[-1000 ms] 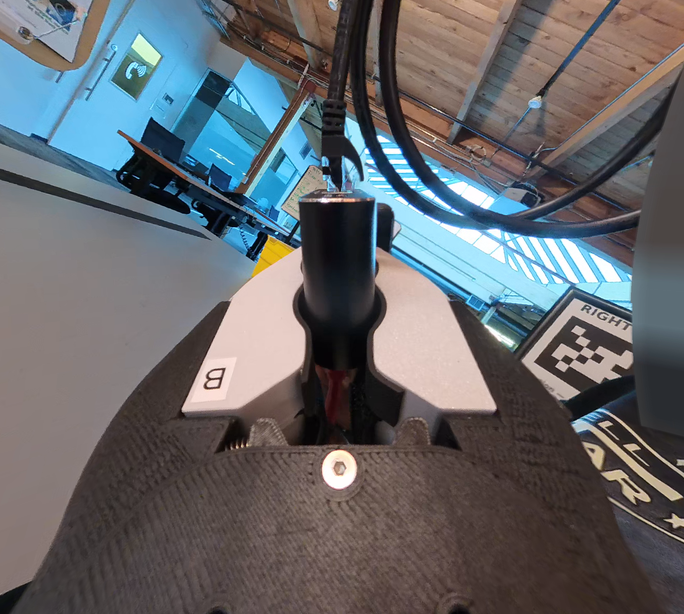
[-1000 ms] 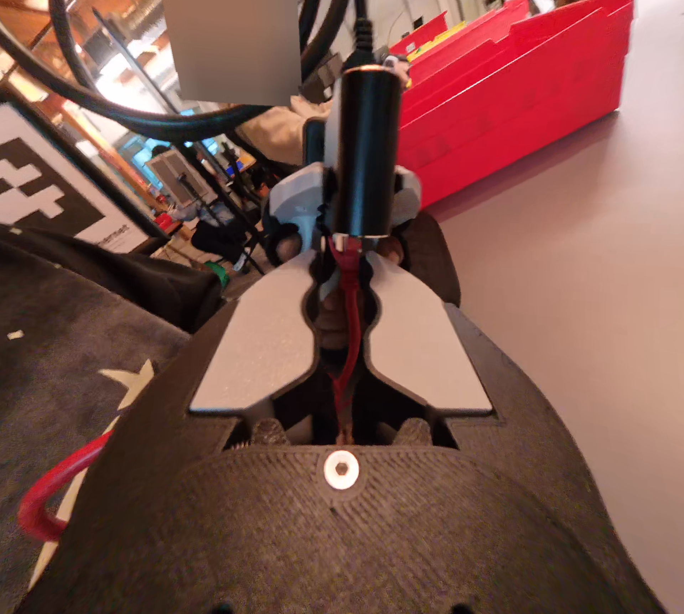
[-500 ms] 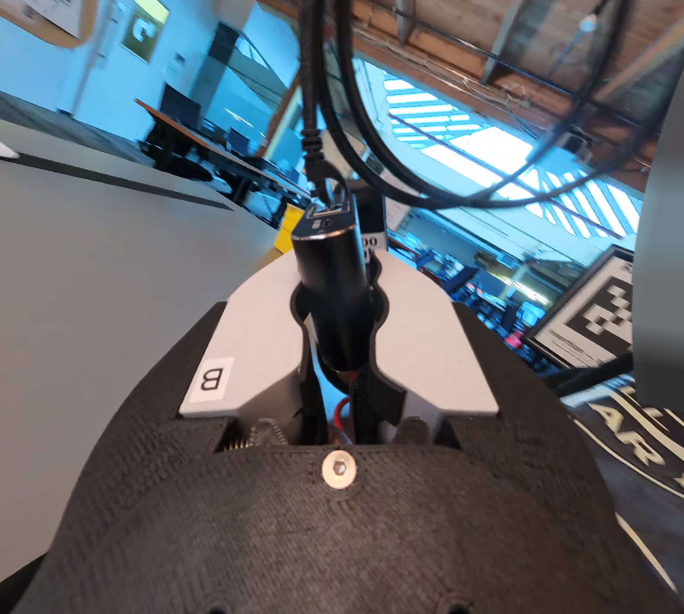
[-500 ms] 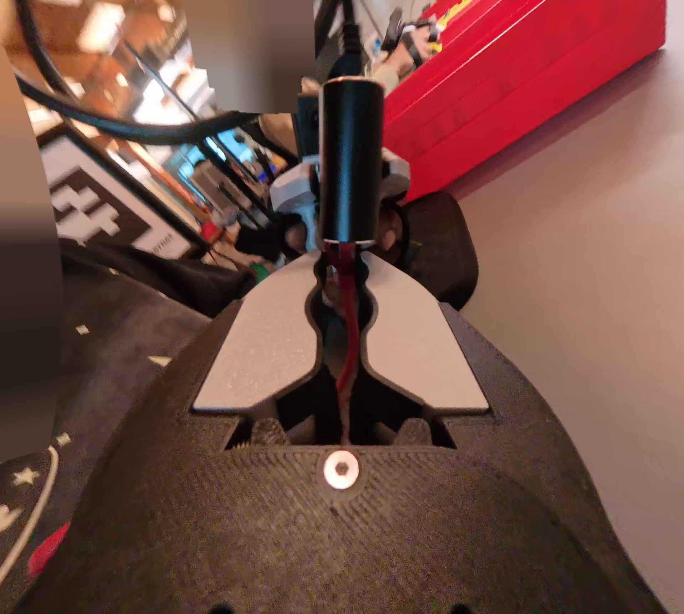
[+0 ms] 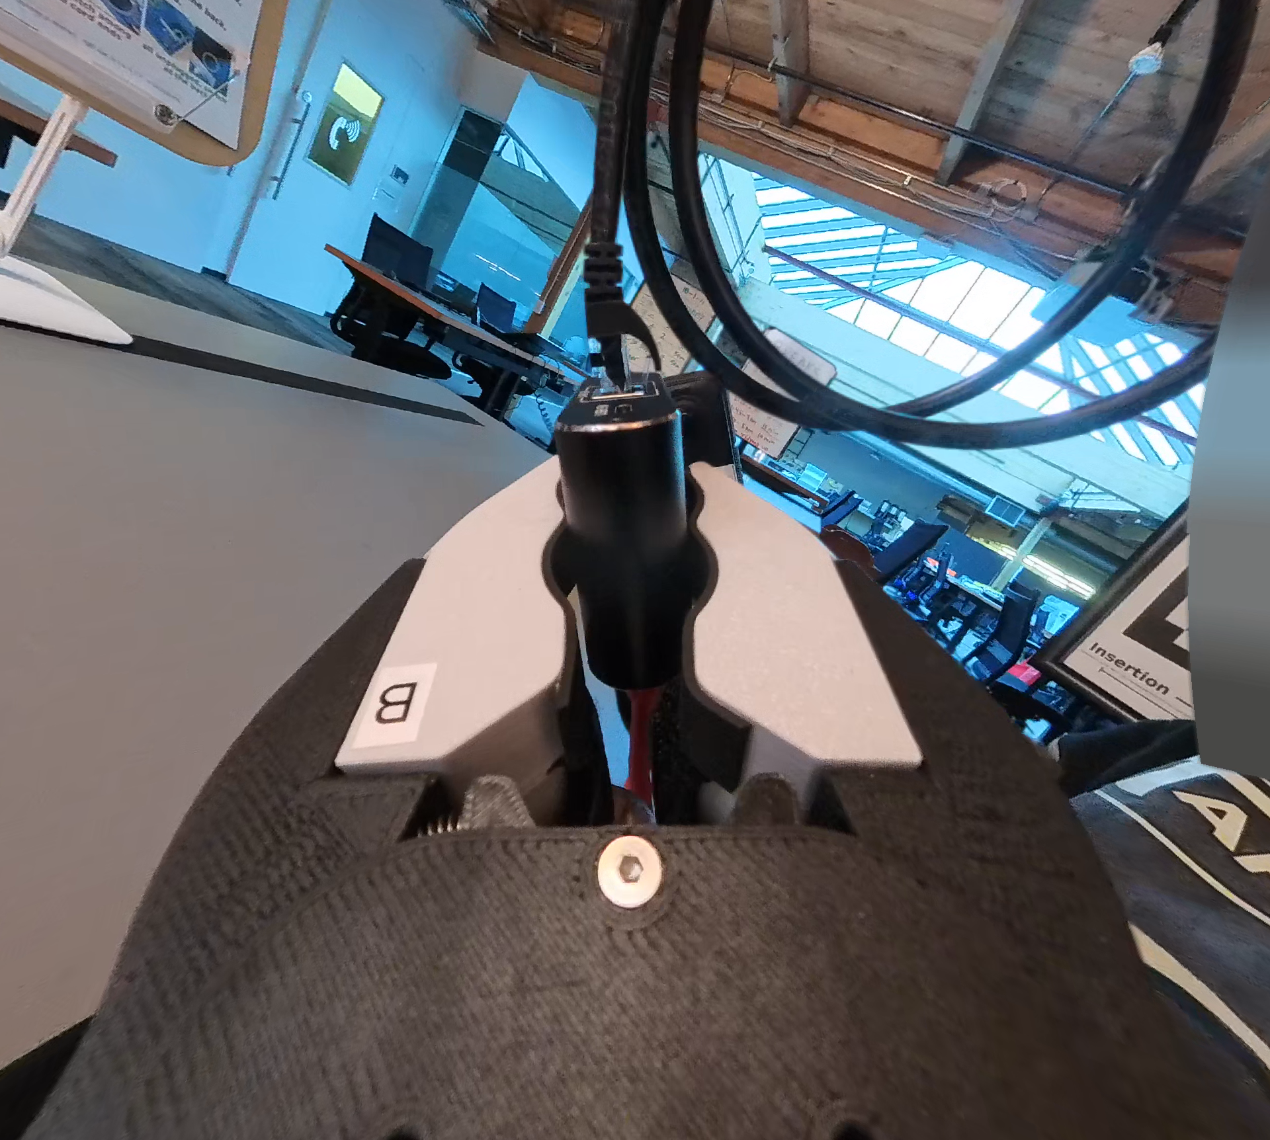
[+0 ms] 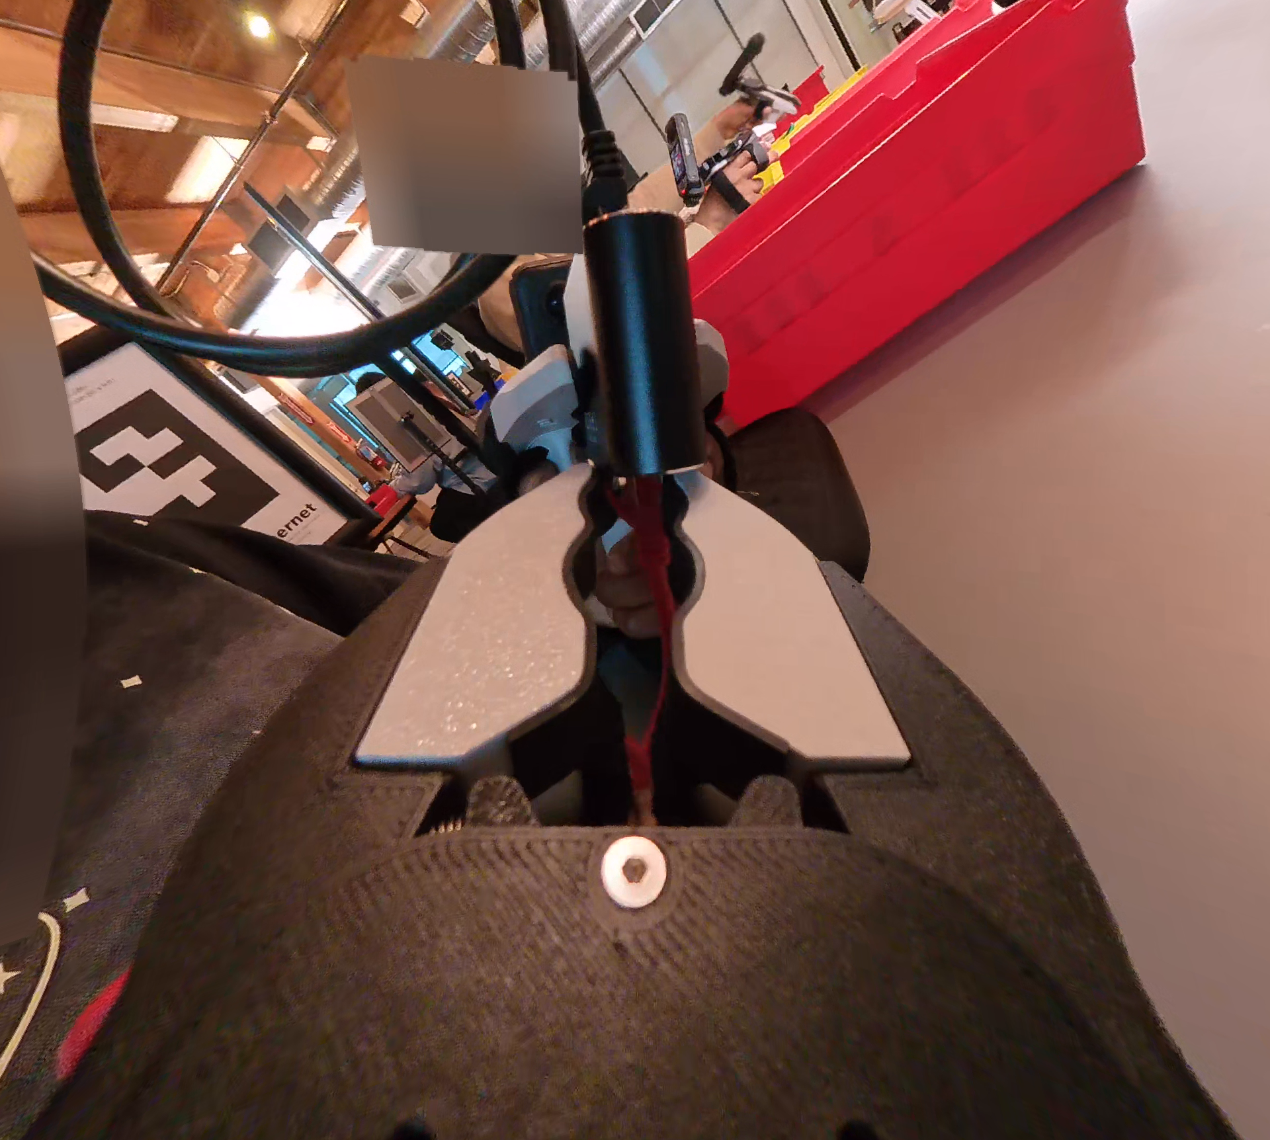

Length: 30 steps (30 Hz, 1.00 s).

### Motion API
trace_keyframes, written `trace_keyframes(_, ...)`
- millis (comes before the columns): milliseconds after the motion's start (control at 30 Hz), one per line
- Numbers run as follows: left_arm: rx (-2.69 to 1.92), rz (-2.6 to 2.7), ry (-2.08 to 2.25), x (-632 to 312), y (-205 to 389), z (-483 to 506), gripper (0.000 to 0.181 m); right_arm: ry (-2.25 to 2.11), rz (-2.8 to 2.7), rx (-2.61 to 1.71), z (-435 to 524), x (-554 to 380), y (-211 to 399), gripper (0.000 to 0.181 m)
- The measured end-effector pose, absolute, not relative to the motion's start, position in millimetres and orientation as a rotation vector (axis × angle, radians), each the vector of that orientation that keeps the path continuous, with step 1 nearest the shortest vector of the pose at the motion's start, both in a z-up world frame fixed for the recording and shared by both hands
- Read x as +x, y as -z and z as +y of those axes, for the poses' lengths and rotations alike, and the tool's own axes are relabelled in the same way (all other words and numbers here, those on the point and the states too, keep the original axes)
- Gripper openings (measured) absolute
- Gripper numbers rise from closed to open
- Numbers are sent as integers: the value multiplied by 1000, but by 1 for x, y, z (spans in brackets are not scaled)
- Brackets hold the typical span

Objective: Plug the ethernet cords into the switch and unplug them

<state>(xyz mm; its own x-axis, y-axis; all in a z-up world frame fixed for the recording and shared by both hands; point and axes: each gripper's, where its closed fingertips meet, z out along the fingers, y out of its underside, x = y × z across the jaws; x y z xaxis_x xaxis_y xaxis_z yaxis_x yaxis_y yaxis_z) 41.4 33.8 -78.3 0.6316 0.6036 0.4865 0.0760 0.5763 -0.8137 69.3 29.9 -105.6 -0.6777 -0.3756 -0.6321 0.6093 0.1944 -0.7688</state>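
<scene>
Grip of our left gripper [image 5: 627, 482] stays clenched on the black switch [image 5: 622, 564], now swung back straight from its tilt, black cord [image 5: 608, 214] and red cord [image 5: 639, 736] both seemingly plugged in, so unplugging's probably next, though we can't tell the right gripper [image 6: 639, 482]'s squeeze.

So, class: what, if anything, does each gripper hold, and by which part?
The left gripper clamps the black switch around its middle. The right gripper grips the red cord just below it.
</scene>
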Motion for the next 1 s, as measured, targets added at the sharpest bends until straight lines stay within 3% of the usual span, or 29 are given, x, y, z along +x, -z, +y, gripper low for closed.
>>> trace_keyframes(100, -902, -856, -342, 41, 78, 31, 27, 1567, 1708, 206, 30, 73, 109, 24)
trace_keyframes(233, -894, -853, -332, 41, 77, 30, 27, 1588, 1720, 199, 28, 73, 110, 16)
trace_keyframes(1000, -968, -877, -625, 40, 78, 25, 28, 1795, 1856, 210, 17, 65, 115, 12)
